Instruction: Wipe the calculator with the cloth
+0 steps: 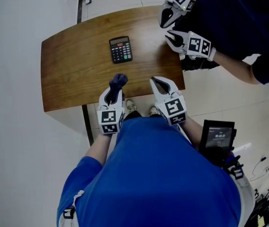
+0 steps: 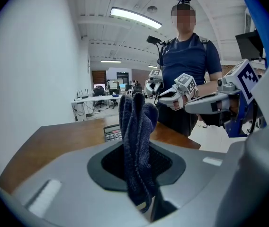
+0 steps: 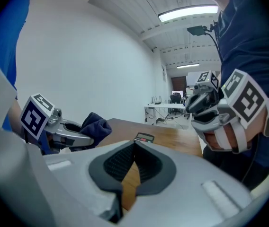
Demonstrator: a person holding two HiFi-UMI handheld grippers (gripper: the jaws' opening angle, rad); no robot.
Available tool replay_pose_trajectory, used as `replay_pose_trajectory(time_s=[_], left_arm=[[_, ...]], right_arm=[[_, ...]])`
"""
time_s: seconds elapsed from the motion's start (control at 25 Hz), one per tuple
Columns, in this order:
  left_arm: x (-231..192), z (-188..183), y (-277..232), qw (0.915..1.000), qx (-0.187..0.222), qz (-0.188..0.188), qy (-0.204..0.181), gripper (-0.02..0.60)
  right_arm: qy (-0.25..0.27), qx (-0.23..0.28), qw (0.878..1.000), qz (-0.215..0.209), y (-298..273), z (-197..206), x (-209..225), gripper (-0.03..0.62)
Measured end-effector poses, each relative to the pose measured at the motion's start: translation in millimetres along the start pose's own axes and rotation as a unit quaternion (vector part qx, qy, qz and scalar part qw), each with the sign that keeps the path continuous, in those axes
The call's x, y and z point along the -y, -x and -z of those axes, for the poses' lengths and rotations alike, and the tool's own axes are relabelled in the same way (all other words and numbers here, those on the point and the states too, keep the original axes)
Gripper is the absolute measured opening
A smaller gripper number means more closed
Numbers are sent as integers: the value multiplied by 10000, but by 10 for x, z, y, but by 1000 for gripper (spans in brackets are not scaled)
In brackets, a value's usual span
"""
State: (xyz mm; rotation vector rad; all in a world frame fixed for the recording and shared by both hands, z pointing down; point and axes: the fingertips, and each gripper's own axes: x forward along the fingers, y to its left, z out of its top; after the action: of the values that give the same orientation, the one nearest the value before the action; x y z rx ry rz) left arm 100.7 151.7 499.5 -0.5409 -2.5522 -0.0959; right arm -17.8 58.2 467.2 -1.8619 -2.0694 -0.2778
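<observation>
My left tool (image 1: 113, 96) is clamped on the cloth (image 1: 119, 81). The dark blue fabric is pinched between the pads and bunches up past the tips in a loose wad. My right tool (image 1: 162, 85) has its tips together with nothing between them; through the slit under the pads I see only the wood of the bench (image 1: 68, 74). Both tools sit at the near edge, side by side.

The calculator (image 1: 121, 49) lies flat near the middle of the bench, keys up. It is almost straight ahead of the left tool and clear of the cloth, with bare wood between them. Its long axis runs away from me, slightly turned, with the display at the far end.

The left tool is nearer and already carries the cloth, so I judge the coming move to be a short push forward and down until the wad meets the near end of the keys, then strokes along that long axis. A second person's tools (image 1: 189, 42) hang over the far right corner, well off that line.
</observation>
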Motion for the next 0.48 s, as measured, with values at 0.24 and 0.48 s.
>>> replay_pose_trajectory(time_s=[0.24, 0.48], left_arm=[[-14, -23, 7, 10000, 20, -8, 5, 92], [-94, -226, 46, 9999, 27, 56, -108, 94]], right_arm=[[-91, 62, 9999, 42, 21, -70, -8, 3], [-256, 10, 9996, 152, -14, -226, -46, 3]])
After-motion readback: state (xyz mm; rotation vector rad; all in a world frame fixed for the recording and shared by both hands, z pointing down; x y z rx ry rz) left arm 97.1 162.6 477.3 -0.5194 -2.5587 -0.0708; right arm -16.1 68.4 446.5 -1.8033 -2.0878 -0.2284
